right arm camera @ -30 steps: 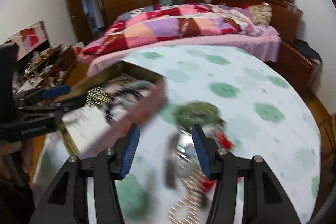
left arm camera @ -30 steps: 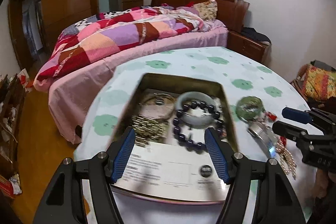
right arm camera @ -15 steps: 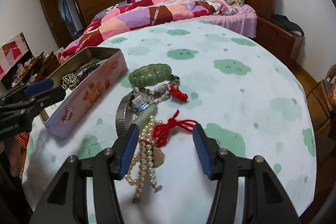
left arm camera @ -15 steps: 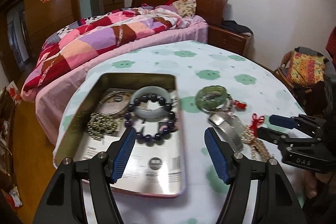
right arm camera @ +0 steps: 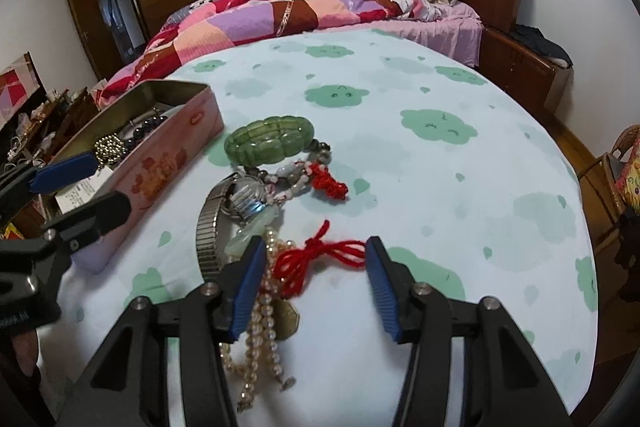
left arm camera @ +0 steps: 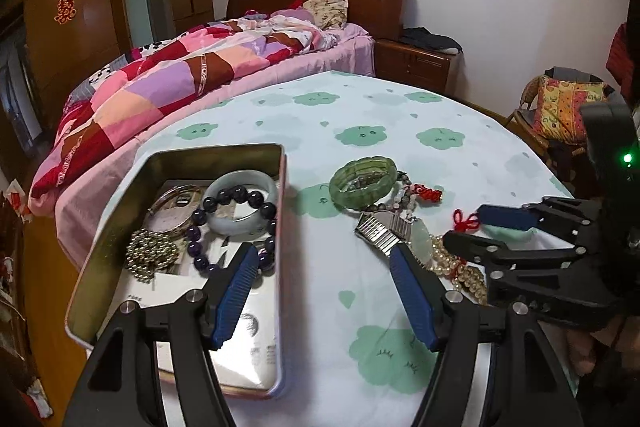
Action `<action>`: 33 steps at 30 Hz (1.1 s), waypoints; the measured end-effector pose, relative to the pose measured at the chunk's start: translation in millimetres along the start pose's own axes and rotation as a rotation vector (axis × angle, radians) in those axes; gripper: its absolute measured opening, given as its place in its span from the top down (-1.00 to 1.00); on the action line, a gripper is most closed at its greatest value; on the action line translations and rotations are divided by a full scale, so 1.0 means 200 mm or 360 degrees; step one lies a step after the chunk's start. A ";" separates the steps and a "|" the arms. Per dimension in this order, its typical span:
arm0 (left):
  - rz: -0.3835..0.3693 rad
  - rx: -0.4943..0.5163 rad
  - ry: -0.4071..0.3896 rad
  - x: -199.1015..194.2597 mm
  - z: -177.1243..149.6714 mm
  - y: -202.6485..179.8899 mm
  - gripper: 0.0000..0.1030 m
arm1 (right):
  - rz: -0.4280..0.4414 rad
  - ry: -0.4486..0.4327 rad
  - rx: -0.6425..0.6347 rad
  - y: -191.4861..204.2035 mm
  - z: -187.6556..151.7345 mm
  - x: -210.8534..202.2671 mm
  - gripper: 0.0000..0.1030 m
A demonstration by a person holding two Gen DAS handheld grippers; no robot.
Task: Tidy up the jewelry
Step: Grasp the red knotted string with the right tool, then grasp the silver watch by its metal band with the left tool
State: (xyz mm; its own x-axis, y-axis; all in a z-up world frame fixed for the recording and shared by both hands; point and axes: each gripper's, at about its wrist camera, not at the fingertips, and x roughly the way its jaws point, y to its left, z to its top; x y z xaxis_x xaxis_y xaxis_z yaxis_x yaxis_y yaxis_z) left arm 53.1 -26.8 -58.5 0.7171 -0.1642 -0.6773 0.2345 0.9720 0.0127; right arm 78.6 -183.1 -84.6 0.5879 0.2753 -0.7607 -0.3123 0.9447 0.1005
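**Right claw closing around the red cord beside the tin**

A long rectangular metal tin (left arm camera: 182, 163) with pink printed sides lies on a round table under a pale cloth with green cloud shapes (right arm camera: 440, 163). Inside the tin lie a pale jade bangle (left arm camera: 244, 201), a dark purple bead bracelet (left arm camera: 232, 223), a heap of small gold-coloured beads (left arm camera: 150, 253), a thin metal hoop (left arm camera: 172, 197) and printed white paper (left arm camera: 256, 331) on its floor.

To the right of the tin, on the cloth, the loose jewellery is piled. Farthest from the cameras is a chunky green stone bracelet (right arm camera: 270, 141), and touching it is a string of mixed grey and pale beads with a red knot (right arm camera: 326, 183). Nearer lies a silver watch with a stretch metal band (right arm camera: 224, 215), then a pale green pendant (right arm camera: 252, 227), strands of cream pearls (right arm camera: 264, 323) and a knotted red cord (right arm camera: 316, 259).

The right gripper (right arm camera: 316, 285) sits low over this pile. Its jaws are closing, with the red cord and part of the pearls between them; the pads are not yet pressing on either.

The left gripper (left arm camera: 324, 297) hangs over the tin's right wall, one blue finger above the tin's inside and the other above the cloth by the watch band. Its jaws stand wide and hold nothing.
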 end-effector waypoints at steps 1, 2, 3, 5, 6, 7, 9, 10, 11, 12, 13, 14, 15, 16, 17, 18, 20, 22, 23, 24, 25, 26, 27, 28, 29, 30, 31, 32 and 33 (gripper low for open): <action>-0.0003 -0.0002 0.0002 0.00 0.00 0.00 -0.33 | 0.0002 0.0012 -0.0009 0.00 0.00 0.01 0.23; -0.0011 -0.0003 0.0004 0.01 0.01 -0.01 -0.33 | 0.0009 0.0027 -0.0022 0.01 0.00 0.02 0.62; -0.0019 -0.0002 0.0003 0.01 0.01 -0.02 -0.33 | 0.0013 0.0037 -0.0038 0.02 -0.01 0.02 0.79; -0.0026 0.0001 0.0000 0.01 0.01 -0.03 -0.33 | 0.0017 0.0024 -0.0053 0.02 -0.02 0.00 0.81; -0.0030 0.0003 -0.0001 0.00 0.01 -0.03 -0.33 | 0.0024 0.0002 -0.0043 0.01 -0.02 -0.01 0.81; -0.0032 0.0003 -0.0004 0.00 0.01 -0.03 -0.33 | 0.0027 -0.0013 -0.0031 0.00 -0.02 -0.02 0.82; -0.0043 0.0008 -0.0006 -0.01 0.01 -0.05 -0.33 | 0.0006 -0.0046 -0.0009 -0.03 -0.03 -0.05 0.82; -0.0044 0.0013 -0.0007 -0.01 0.02 -0.05 -0.33 | -0.0008 -0.0058 -0.0001 -0.04 -0.03 -0.06 0.82; -0.0047 0.0024 -0.0010 -0.01 0.02 -0.07 -0.33 | -0.0019 -0.0068 0.0014 -0.06 -0.03 -0.07 0.82; -0.0051 0.0032 -0.0010 -0.01 0.02 -0.08 -0.33 | -0.0032 -0.0077 0.0031 -0.09 -0.04 -0.08 0.82; -0.0057 0.0046 -0.0009 0.00 0.03 -0.10 -0.33 | -0.0042 -0.0083 0.0043 -0.11 -0.04 -0.09 0.82; -0.0063 0.0059 -0.0006 0.00 0.03 -0.12 -0.33 | -0.0045 -0.0084 0.0060 -0.13 -0.04 -0.09 0.82; -0.0068 0.0068 -0.0002 0.01 0.03 -0.13 -0.33 | -0.0040 -0.0089 0.0083 -0.15 -0.04 -0.09 0.82; -0.0073 0.0076 0.0007 0.02 0.03 -0.15 -0.33 | -0.0038 -0.0095 0.0090 -0.15 -0.04 -0.10 0.82; -0.0077 0.0079 0.0013 0.03 0.03 -0.16 -0.33 | -0.0032 -0.0098 0.0091 -0.15 -0.04 -0.10 0.82; -0.0085 0.0082 0.0025 0.05 0.04 -0.17 -0.32 | -0.0032 -0.0104 0.0083 -0.14 -0.04 -0.10 0.82; -0.0082 0.0080 0.0053 0.09 0.04 -0.18 -0.24 | -0.0033 -0.0119 0.0069 -0.13 -0.03 -0.10 0.82; -0.0101 0.0060 0.0100 0.14 0.04 -0.18 -0.04 | -0.0024 -0.0123 0.0067 -0.13 -0.03 -0.10 0.82; -0.0109 0.0047 0.0126 0.16 0.03 -0.18 0.06 | -0.0016 -0.0123 0.0073 -0.13 -0.03 -0.09 0.82; -0.0115 0.0031 0.0153 0.19 0.03 -0.17 0.11 | -0.0011 -0.0125 0.0077 -0.13 -0.03 -0.09 0.82; -0.0123 0.0014 0.0174 0.20 0.03 -0.17 0.11 | -0.0007 -0.0127 0.0078 -0.13 -0.03 -0.09 0.82; -0.0136 0.0001 0.0186 0.21 0.02 -0.16 0.11 | -0.0005 -0.0128 0.0076 -0.13 -0.03 -0.09 0.82; -0.0146 -0.0009 0.0198 0.22 0.01 -0.16 0.11 | -0.0005 -0.0130 0.0073 -0.13 -0.03 -0.09 0.82; -0.0156 -0.0020 0.0210 0.23 0.01 -0.16 0.11 | -0.0005 -0.0131 0.0069 -0.13 -0.03 -0.09 0.82; -0.0159 -0.0022 0.0213 0.23 0.01 -0.16 0.11 | -0.0005 -0.0132 0.0066 -0.13 -0.03 -0.09 0.82; -0.0165 -0.0022 0.0218 0.23 0.00 -0.16 0.11 | -0.0006 -0.0132 0.0059 -0.12 -0.03 -0.09 0.82; -0.0170 -0.0026 0.0225 0.24 0.00 -0.17 0.11 | -0.0006 -0.0132 0.0055 -0.12 -0.03 -0.09 0.82; -0.0172 -0.0028 0.0230 0.25 0.00 -0.16 0.14 | -0.0005 -0.0131 0.0051 -0.12 -0.03 -0.08 0.82; -0.0182 -0.0030 0.0240 0.26 0.00 -0.16 0.28 | -0.0005 -0.0132 0.0049 -0.12 -0.03 -0.08 0.82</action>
State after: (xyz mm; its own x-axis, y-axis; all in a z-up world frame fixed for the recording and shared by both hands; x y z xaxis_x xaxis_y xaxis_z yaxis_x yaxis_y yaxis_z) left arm 83.0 -66.5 -93.7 0.5799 -0.2479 -0.7760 0.2952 0.9518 -0.0835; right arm 72.3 -211.1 -77.5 0.6491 0.2852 -0.7052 -0.2884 0.9501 0.1189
